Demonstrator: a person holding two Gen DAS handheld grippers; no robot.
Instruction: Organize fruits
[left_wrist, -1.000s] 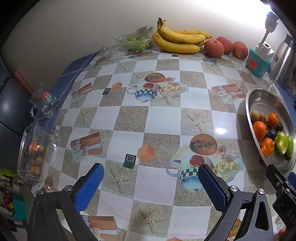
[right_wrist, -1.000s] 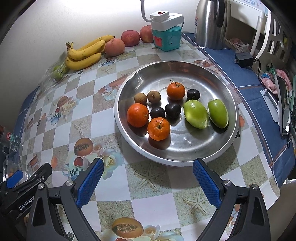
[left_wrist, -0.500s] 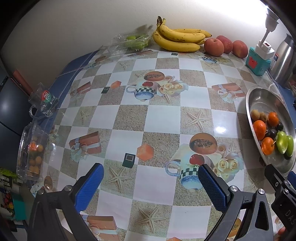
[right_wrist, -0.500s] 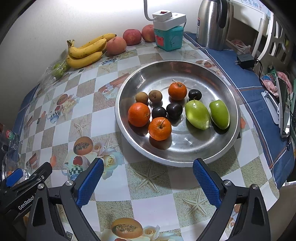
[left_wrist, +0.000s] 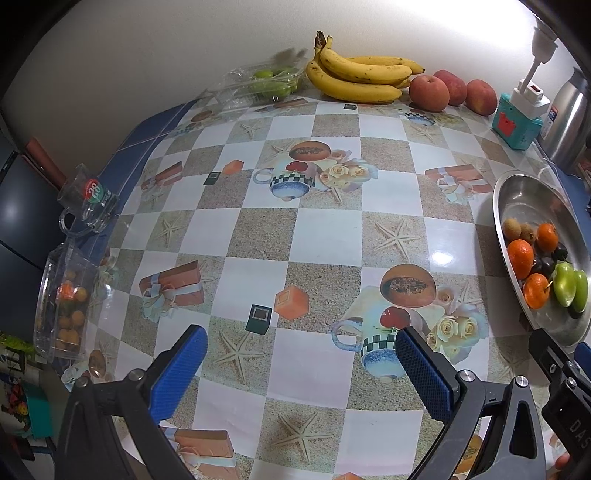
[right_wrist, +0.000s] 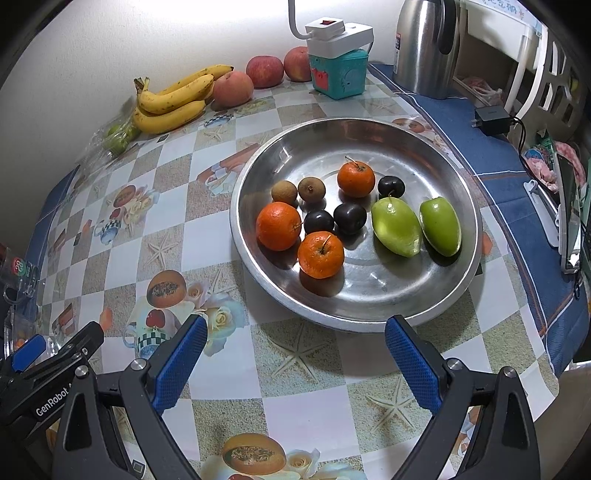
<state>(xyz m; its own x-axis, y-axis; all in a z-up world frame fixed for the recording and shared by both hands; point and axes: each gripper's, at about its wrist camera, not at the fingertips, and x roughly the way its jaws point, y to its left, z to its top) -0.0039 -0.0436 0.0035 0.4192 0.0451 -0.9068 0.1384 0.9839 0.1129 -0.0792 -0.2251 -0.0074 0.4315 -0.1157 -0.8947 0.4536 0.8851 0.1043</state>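
Observation:
A round steel plate (right_wrist: 369, 140) holds three oranges (right_wrist: 320, 254), dark plums (right_wrist: 349, 218), two brown fruits (right_wrist: 311, 189) and two green fruits (right_wrist: 396, 226). My right gripper (right_wrist: 295, 354) is open just in front of the plate's near rim, nothing between its blue pads. My left gripper (left_wrist: 301, 363) is open over the patterned tablecloth, with the same plate (left_wrist: 524, 195) at its far right. Bananas (left_wrist: 354, 79) and three red apples (left_wrist: 428, 93) lie against the back wall, also seen as bananas (right_wrist: 171, 103) in the right wrist view.
A clear box of green fruits (left_wrist: 264, 83) sits left of the bananas. A clear box of small orange fruits (left_wrist: 66, 302) and a glass mug (left_wrist: 86, 201) stand at the left table edge. A teal box with a power strip (right_wrist: 338, 55), a steel kettle (right_wrist: 424, 44) and a charger (right_wrist: 491, 120) are at the back right.
Both views have shifted slightly: the table and fruit sit a little lower in the frames. Both grippers stay open and nothing was grasped.

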